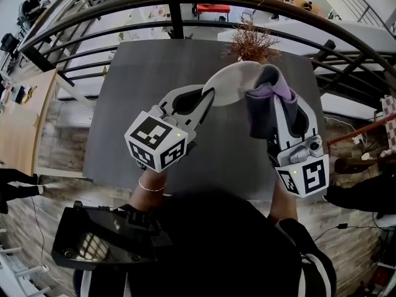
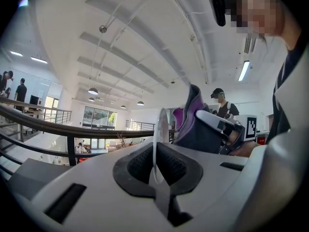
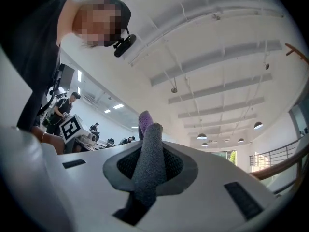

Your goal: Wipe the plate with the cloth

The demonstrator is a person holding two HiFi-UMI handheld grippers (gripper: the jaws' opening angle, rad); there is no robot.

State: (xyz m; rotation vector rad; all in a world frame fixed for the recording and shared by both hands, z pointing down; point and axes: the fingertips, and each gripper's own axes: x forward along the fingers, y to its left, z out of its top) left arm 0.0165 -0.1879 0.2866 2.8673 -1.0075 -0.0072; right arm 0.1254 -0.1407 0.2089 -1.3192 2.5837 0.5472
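1. Only the head view shows both tools together. The left gripper (image 1: 206,98) and right gripper (image 1: 276,104) are held up over the dark grey table (image 1: 136,73), with a black railing (image 1: 176,18) and a dried plant (image 1: 250,42) at the far side.
2. From there the plate (image 1: 234,79) is a pale white disc. It is raised off the table between the two grippers, with its left rim in the left gripper's jaws.
3. The left gripper view adds what the head view cannot. The plate (image 2: 156,139) appears edge-on as a thin, upright, translucent rim, and the left gripper (image 2: 155,154) has its dark pads clenched on it.
4. That view also shows the cloth (image 2: 192,124) just right of the plate, dark grey with a purple fold at the top.
5. The right gripper view settles the other grasp. The right gripper (image 3: 146,175) has its jaws clamped on the cloth (image 3: 147,153), a fuzzy grey roll standing up between the pads with purple at its tip.
6. In the head view the cloth (image 1: 263,113) overlaps the plate's right edge. We cannot tell whether the two touch.
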